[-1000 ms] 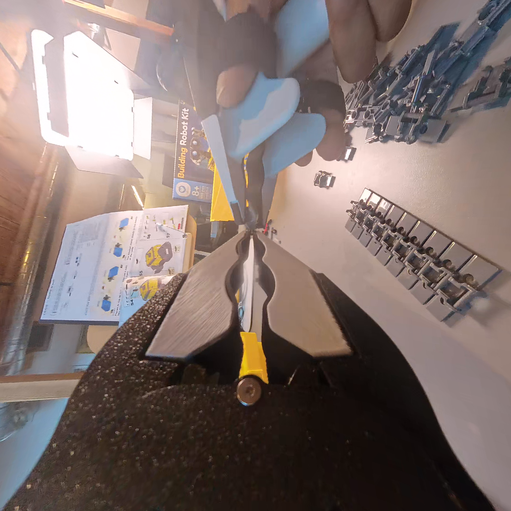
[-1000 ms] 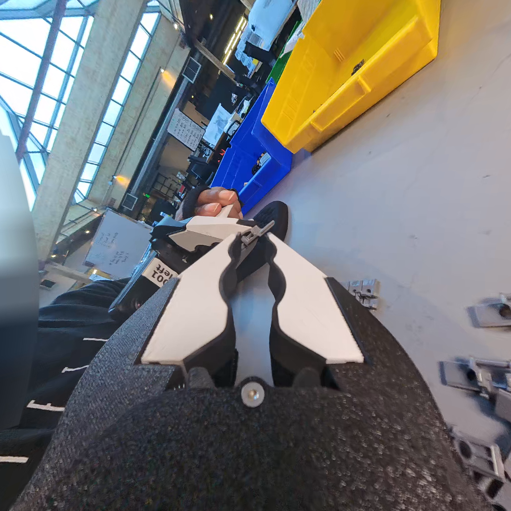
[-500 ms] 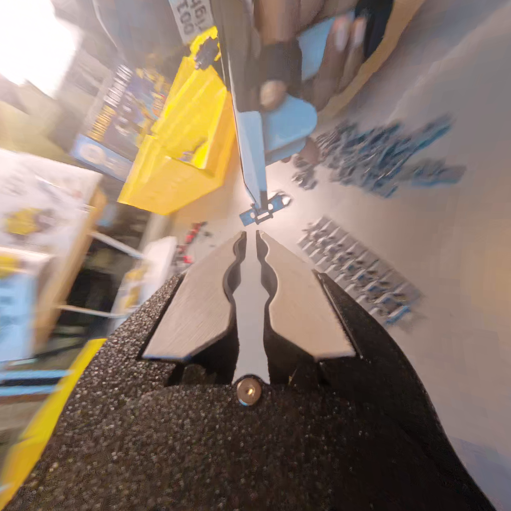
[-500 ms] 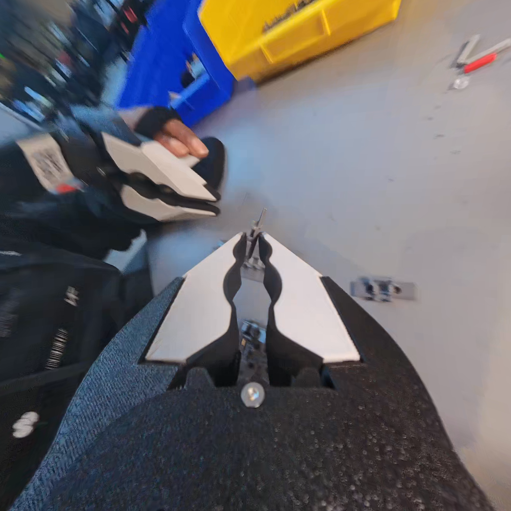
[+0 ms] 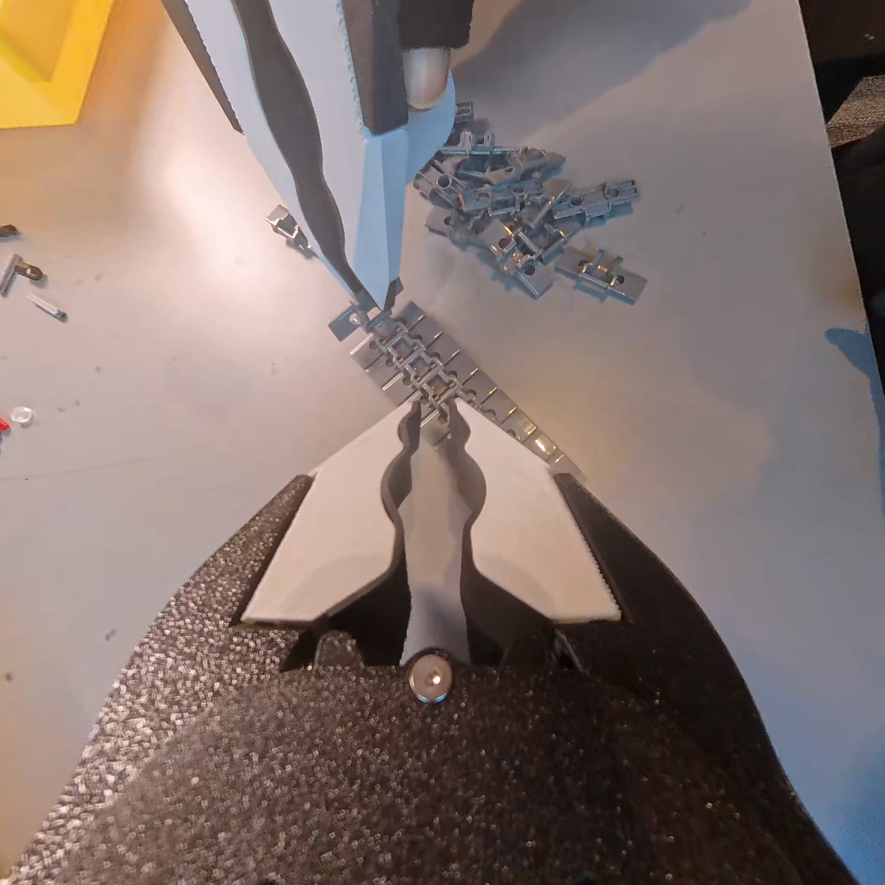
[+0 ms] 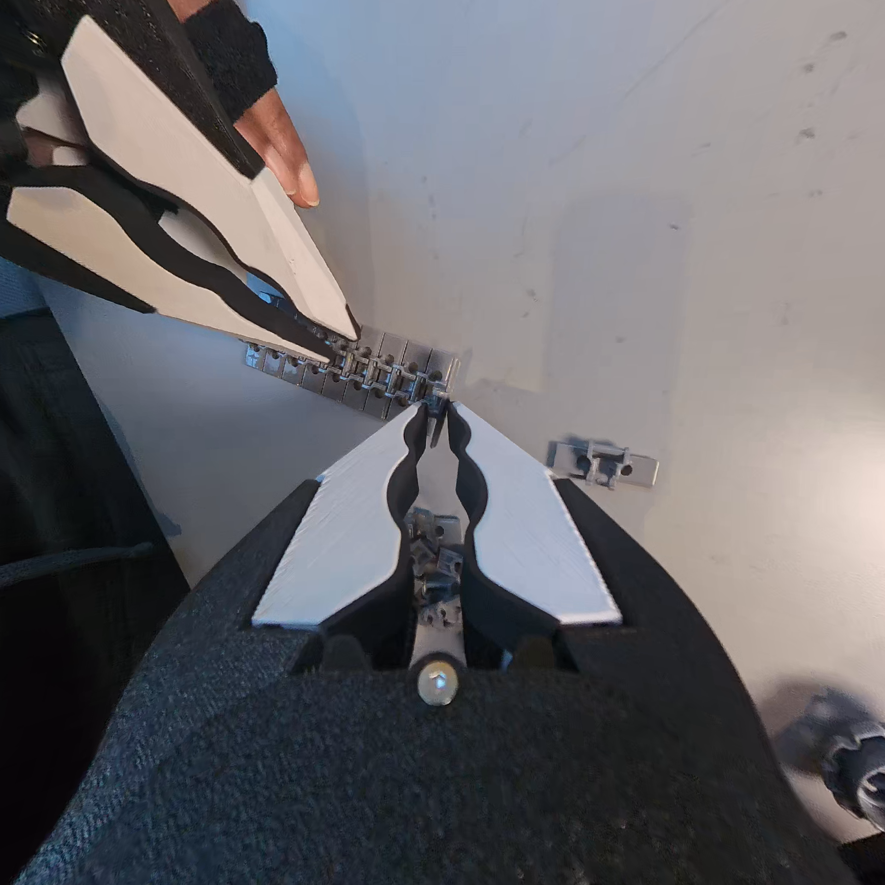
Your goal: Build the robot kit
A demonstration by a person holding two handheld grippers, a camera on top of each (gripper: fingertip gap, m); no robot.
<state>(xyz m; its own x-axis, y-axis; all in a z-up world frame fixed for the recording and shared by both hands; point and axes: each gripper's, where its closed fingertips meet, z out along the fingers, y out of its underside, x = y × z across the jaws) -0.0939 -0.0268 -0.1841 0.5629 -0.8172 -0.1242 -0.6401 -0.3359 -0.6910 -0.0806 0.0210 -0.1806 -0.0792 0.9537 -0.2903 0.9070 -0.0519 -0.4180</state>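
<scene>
No lettering, number, brand mark or sign can be read in either view at this moment. The surfaces that show carry no print: the pale grey tabletop (image 5: pixel 143 431), the linked strip of shiny grey plastic track pieces (image 5: pixel 421 364), the loose heap of the same grey pieces (image 5: pixel 517 210), the corner of a yellow plastic bin (image 5: pixel 43 62), and the white, black-edged fingers (image 6: pixel 335 517) of the handheld tools are all plain. The small red and grey bits (image 5: pixel 28 282) at the left edge of the left wrist view are too small to show any marking.
</scene>
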